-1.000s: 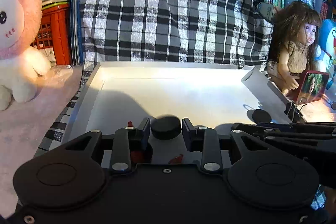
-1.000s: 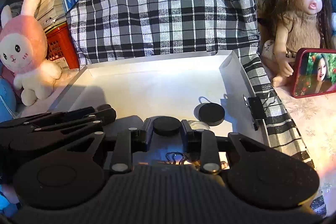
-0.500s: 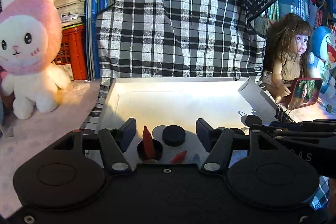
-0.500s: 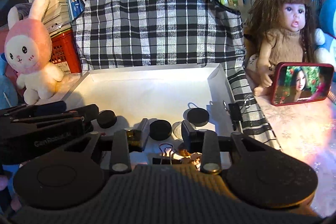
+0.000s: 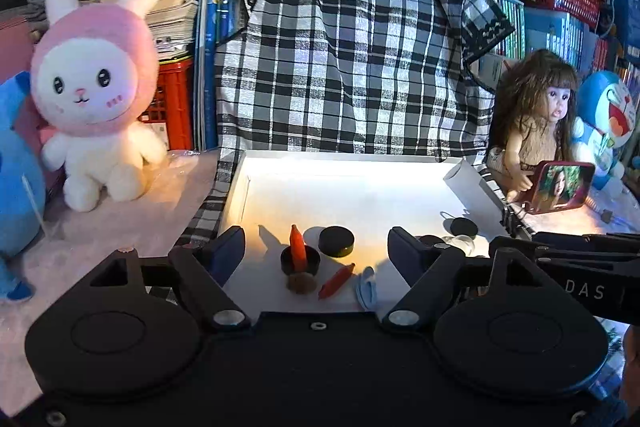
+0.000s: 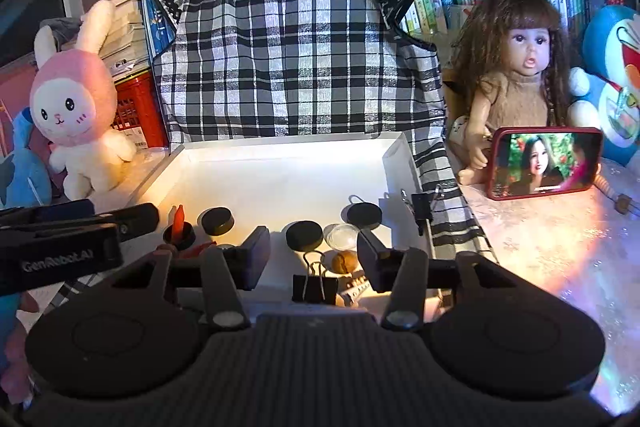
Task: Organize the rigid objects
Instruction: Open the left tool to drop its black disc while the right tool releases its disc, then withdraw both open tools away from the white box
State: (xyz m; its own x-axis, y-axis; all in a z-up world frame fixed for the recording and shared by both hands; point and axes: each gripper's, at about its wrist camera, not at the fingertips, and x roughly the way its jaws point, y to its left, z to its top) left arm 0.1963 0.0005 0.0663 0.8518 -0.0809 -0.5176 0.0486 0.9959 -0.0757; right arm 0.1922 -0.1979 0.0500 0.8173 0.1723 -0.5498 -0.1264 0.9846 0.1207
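Fingers of the left gripper (image 5: 316, 247) have just been opening and now stand wide, gripping nothing; ahead between them a flat black round cap (image 5: 336, 241) lies loose in the shallow white cardboard tray (image 5: 344, 183), apparently just set down. Fingers of the right gripper (image 6: 314, 251) have likewise been parting, half open and empty, around another black disc-shaped cap (image 6: 304, 235), beside a black binder clip (image 6: 314, 287), presumably grouped there.
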